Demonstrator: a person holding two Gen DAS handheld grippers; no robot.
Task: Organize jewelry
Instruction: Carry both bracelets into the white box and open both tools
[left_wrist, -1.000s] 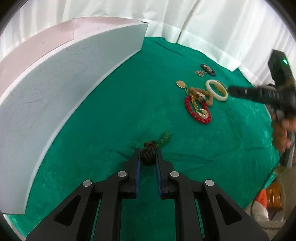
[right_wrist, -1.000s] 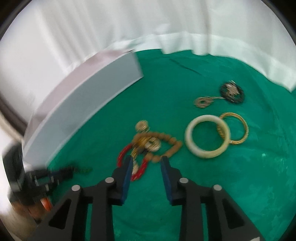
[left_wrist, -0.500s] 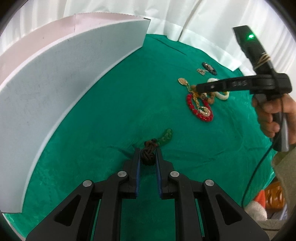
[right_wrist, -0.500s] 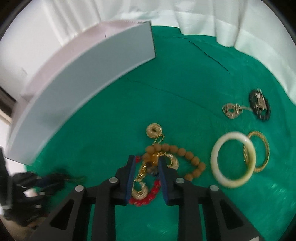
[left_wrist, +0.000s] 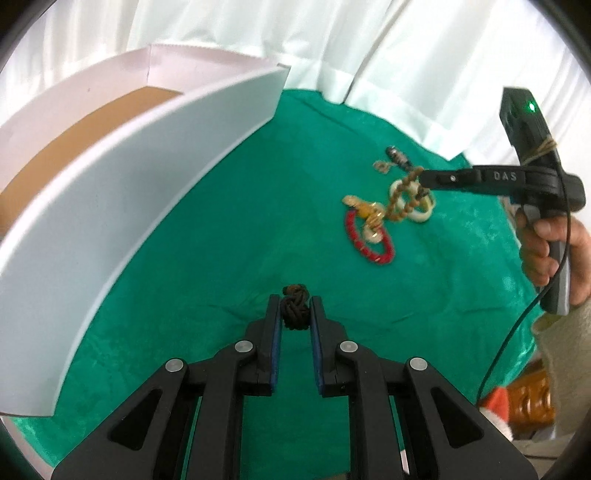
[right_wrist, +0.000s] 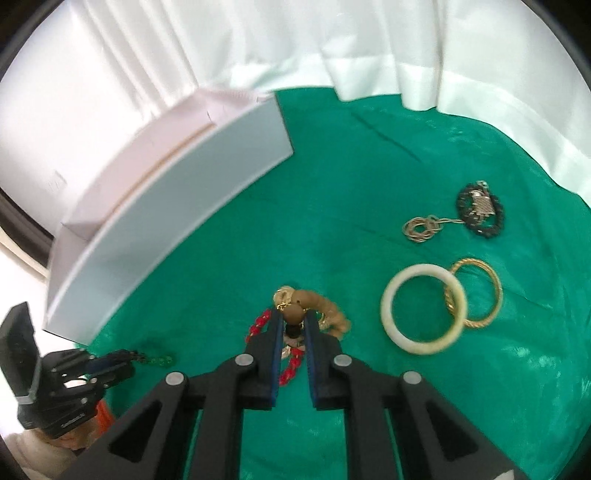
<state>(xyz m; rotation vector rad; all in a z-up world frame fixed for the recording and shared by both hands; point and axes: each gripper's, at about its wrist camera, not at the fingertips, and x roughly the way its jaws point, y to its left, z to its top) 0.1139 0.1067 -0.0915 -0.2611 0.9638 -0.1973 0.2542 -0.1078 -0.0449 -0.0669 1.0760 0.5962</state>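
My left gripper (left_wrist: 294, 308) is shut on a dark braided cord (left_wrist: 294, 312) above the green cloth; its green beads (right_wrist: 159, 360) hang below in the right wrist view. My right gripper (right_wrist: 291, 317) is shut on a brown wooden bead bracelet (right_wrist: 317, 301) and lifts it; it hangs from the gripper in the left wrist view (left_wrist: 400, 201). Under it lie a red bead bracelet (left_wrist: 369, 245) and a gold chain (left_wrist: 371, 221). A white open box (left_wrist: 122, 177) stands at the left.
A white bangle (right_wrist: 423, 308) overlaps a gold bangle (right_wrist: 480, 291) on the cloth at the right. A gold ring pendant (right_wrist: 421, 229) and a black bead piece (right_wrist: 480, 212) lie farther back. White curtain hangs behind the green cloth (left_wrist: 229, 229).
My right gripper closed on the wooden bead bracelet and raised it off the pile. My left gripper rose with the cord, so the box's brown inside shows.
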